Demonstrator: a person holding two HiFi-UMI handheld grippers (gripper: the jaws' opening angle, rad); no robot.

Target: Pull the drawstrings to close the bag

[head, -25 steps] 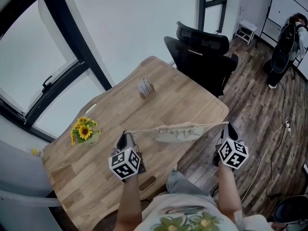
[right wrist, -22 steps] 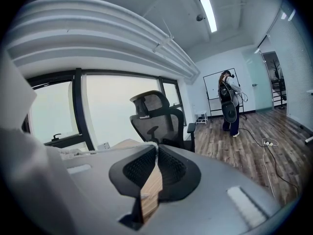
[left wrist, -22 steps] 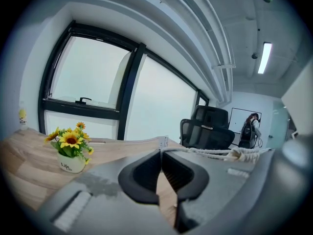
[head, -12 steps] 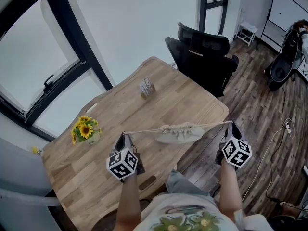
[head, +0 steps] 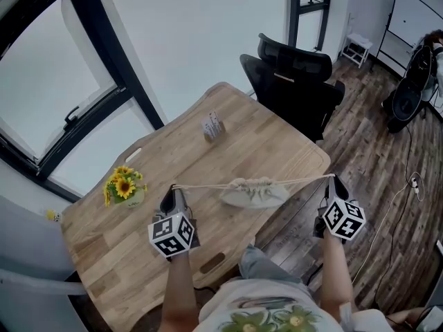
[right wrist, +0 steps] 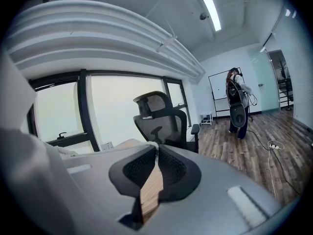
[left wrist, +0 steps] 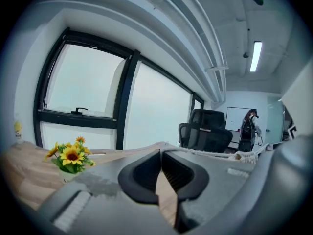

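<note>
As both grippers were clamped tight, each nipped a cord end at its tips: the left gripper [head: 174,188] on the left drawstring [head: 204,185], the right gripper [head: 330,178] on the right drawstring [head: 302,180]. The two were held well apart, level with each other, and the cords ran taut in one near-straight line between them.

The bag [head: 254,193], pale cloth, hung from that line midway between the grippers, over the near edge of the table [head: 173,151]. Its mouth was gathered into a tight ruffle.

Judgement: the pull step was at or near its end. Next move probably called for a short further outward draw to check for slack, then lowering the bag onto the wood before letting go. Risk: a cord slipping from the pads.

Surface: light wooden planks with rounded corners. On it were a small pot of sunflowers [head: 123,187] at left and a little stand [head: 212,126] farther back.

Room: a black office chair [head: 294,75] beyond the table, a dark-framed window [head: 104,81] at left, a dark plank floor [head: 374,158], and a person [head: 415,75] in the far corner.
</note>
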